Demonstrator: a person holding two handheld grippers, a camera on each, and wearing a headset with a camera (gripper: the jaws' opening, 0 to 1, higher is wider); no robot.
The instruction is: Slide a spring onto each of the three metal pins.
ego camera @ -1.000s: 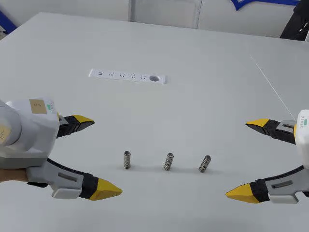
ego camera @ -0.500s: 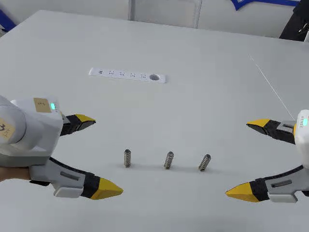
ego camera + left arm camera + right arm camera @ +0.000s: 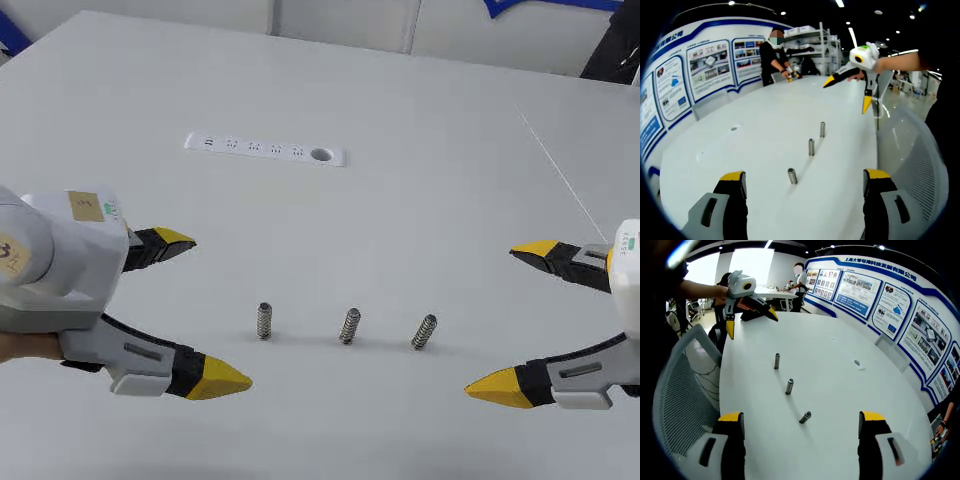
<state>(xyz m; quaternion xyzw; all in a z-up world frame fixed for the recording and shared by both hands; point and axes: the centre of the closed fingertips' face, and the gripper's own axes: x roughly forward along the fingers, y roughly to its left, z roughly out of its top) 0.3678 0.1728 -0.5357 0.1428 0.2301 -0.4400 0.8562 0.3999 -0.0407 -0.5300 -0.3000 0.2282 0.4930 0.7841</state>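
Three small pins, each wearing a coiled spring, stand in a row on the white table: the left spring (image 3: pixel 264 320), the middle spring (image 3: pixel 349 326) and the right spring (image 3: pixel 424 332), which leans a little. My left gripper (image 3: pixel 186 305) is open at the left of the row, nothing between its yellow-tipped jaws. My right gripper (image 3: pixel 510 318) is open at the right, also holding nothing. The left gripper view has the nearest spring (image 3: pixel 792 176) ahead of the left gripper (image 3: pixel 805 184), with the right gripper (image 3: pixel 847 90) beyond. The right gripper view has the leaning spring (image 3: pixel 805 417) ahead of the right gripper (image 3: pixel 800 425).
A white power strip (image 3: pixel 265 150) lies flat on the table (image 3: pixel 400 120) behind the springs. A mesh chair back (image 3: pixel 682 385) stands at the near table edge. A person (image 3: pixel 774 55) stands at the far end of the table. Posters line the wall.
Both grippers hold about the same open stance beside the row; the head camera has tilted slightly, shifting the picture. The springs have not moved.
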